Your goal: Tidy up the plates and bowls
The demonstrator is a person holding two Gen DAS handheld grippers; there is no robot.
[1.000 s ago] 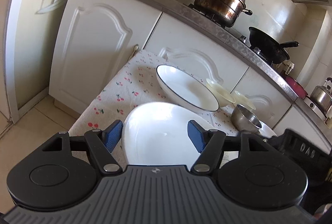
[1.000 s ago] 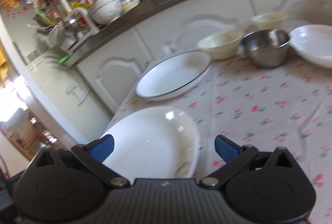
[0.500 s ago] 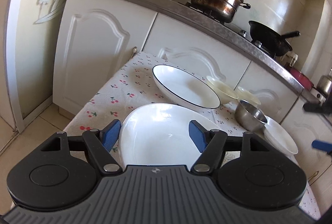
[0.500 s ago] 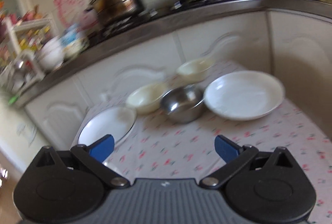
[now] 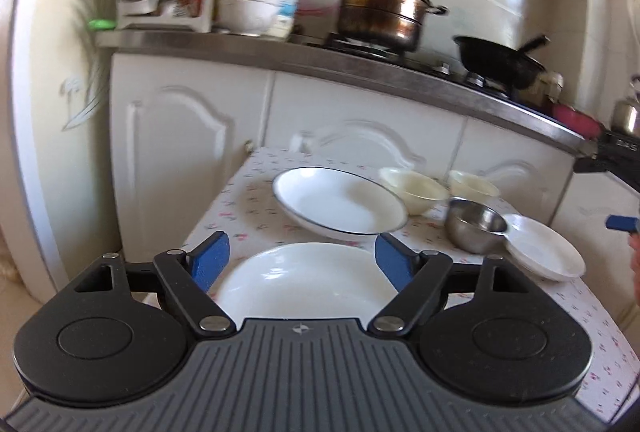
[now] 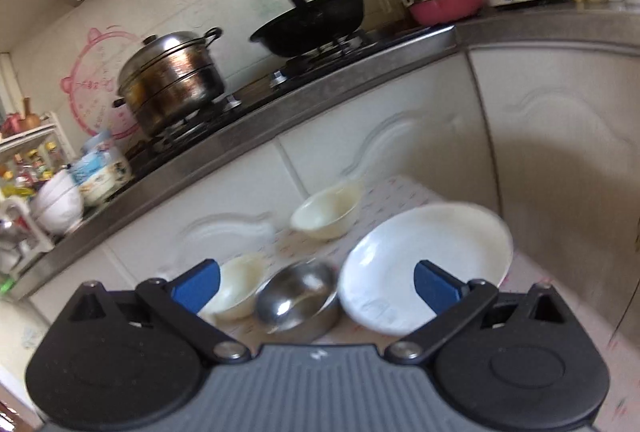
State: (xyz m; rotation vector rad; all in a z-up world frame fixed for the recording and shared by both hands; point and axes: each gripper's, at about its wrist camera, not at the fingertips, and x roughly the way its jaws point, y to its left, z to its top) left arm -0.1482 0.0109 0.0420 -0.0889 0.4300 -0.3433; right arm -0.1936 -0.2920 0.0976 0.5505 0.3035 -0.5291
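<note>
White plate (image 5: pixel 304 280): directly ahead of left gripper (image 5: pixel 298 262), between spread, just-widened jaws, untouched.
Right gripper (image 6: pixel 316 282): spread, empty, above steel bowl (image 6: pixel 298 298).
Nearer hand: left.

Little can be read. At about three o'clock in the left wrist view, white letters that look like "DAS" stand on the black body of the right hand-held gripper (image 5: pixel 618 152), cut off by the edge. A small white emblem (image 5: pixel 299 329) marks the grey ribbed housing of the left hand-held gripper, with no letters in it. A pink round sticker (image 6: pixel 98 84) on the wall tiles, at nine o'clock in the right wrist view, carries pink characters too blurred to read.
</note>
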